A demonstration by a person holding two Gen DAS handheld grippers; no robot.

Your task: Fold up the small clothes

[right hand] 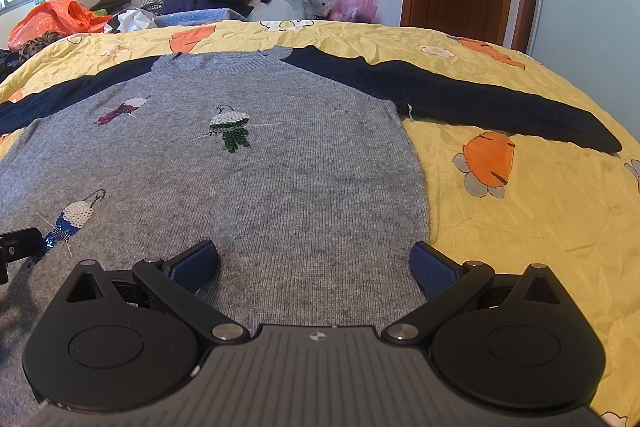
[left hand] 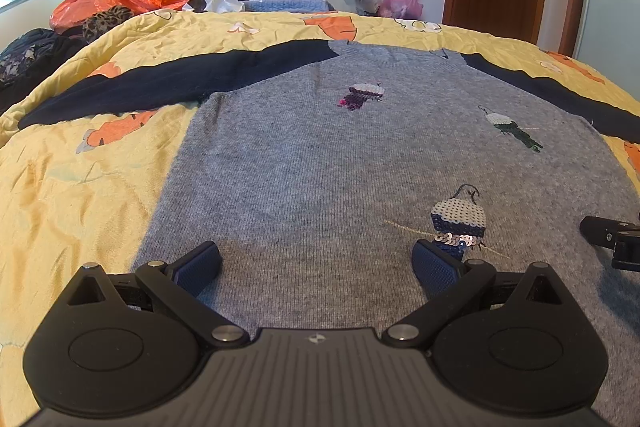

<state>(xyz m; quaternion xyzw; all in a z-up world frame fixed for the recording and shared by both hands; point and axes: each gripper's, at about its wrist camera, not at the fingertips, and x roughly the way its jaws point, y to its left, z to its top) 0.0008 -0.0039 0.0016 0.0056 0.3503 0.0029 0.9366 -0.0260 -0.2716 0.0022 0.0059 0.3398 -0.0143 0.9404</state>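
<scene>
Left wrist view shows the left gripper [left hand: 316, 267] with fingers [left hand: 198, 267] wide apart, holding nothing, like the right gripper [right hand: 314, 267], above a grey sweater [left hand: 320, 163] flat on the yellow bed [left hand: 80, 187].

The right claw [right hand: 316, 267] hangs spread wide over the lower hem of a grey sweater [right hand: 280, 155] lying flat on a yellow quilt [right hand: 520, 227], its dark sleeve [right hand: 460, 99] stretched out rightward.

No readable text, labels, brands or numbers in either view.
</scene>
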